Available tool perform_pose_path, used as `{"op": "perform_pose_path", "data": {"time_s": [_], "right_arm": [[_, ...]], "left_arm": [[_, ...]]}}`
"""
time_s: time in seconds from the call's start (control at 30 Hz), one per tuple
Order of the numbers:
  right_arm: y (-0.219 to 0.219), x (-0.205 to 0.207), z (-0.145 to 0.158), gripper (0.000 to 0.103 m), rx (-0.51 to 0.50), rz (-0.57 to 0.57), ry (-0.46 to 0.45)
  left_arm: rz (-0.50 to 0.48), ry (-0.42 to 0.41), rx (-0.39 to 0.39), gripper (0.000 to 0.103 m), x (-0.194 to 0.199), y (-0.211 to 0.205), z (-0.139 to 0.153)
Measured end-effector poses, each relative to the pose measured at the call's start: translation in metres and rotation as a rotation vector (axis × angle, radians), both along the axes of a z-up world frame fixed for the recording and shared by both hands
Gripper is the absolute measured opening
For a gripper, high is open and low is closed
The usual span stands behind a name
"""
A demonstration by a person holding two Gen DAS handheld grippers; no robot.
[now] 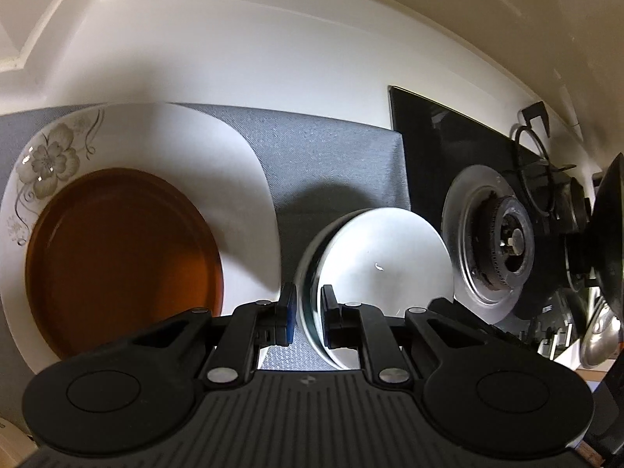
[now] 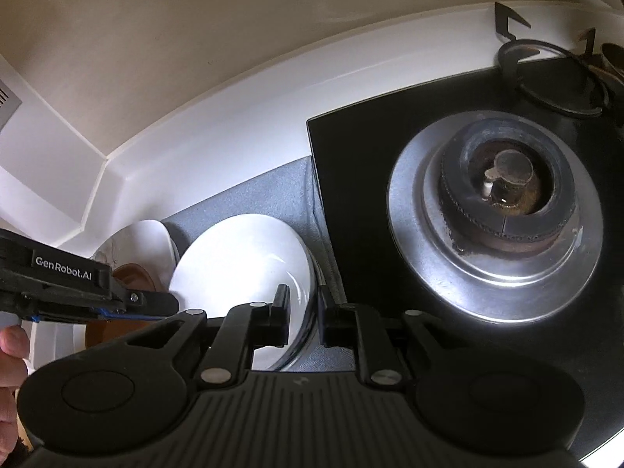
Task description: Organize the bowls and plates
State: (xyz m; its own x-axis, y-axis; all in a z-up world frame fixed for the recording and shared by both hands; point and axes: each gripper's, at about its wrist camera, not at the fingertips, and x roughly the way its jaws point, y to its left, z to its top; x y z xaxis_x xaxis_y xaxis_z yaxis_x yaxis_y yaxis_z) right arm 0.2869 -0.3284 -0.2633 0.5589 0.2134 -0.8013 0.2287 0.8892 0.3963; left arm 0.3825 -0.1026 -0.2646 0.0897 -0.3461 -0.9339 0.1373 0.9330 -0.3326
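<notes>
Beside the stove burner, both grippers are pinching the white bowl's rim narrowly, risking slippage.

Left gripper held level and low, fingers parted by a narrow gap, right gripper likewise level with a slightly parted pair of fingers, left gripper's body crossing the right view's left side, person's bare fingers behind it

White wall, gas stove
</notes>
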Motion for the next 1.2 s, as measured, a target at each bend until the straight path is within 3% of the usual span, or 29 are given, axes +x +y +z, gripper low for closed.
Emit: {"op": "perform_pose_path", "data": {"time_s": [0.2,0.43,0.6,0.73,0.83,0.97,1.2], "right_arm": [[-0.005,-0.008,0.002,0.021,0.009,-0.015,-0.005],[-0.015,-0.007,-0.033,0.036,0.229,-0.149,0.041],[-0.01,-0.01,-0.039,0.047,0.262,-0.169,0.019],[-0.016,-0.006,-0.052,0.047,0.333,-0.184,0.069],[-0.013,-0.007,-0.056,0.039,0.342,-0.183,0.076],[-0.005,-0.011,-0.051,0.036,0.279,-0.156,0.08],[-0.006,-0.018,-0.045,0.038,0.25,-0.147,0.082]], "left_arm": [[-0.012,0.016,-0.011,0.014,0.001,-0.002,-0.006],[-0.034,-0.011,0.021,0.014,0.003,-0.014,-0.01],[-0.039,0.025,0.016,0.014,0.005,-0.013,-0.017],[-0.058,0.061,0.005,0.017,0.009,-0.015,-0.03],[-0.056,0.06,0.005,0.018,0.006,-0.016,-0.032],[-0.107,0.028,0.017,0.018,-0.005,-0.019,-0.026],[-0.122,0.048,0.002,0.017,-0.004,-0.017,-0.034]]}}
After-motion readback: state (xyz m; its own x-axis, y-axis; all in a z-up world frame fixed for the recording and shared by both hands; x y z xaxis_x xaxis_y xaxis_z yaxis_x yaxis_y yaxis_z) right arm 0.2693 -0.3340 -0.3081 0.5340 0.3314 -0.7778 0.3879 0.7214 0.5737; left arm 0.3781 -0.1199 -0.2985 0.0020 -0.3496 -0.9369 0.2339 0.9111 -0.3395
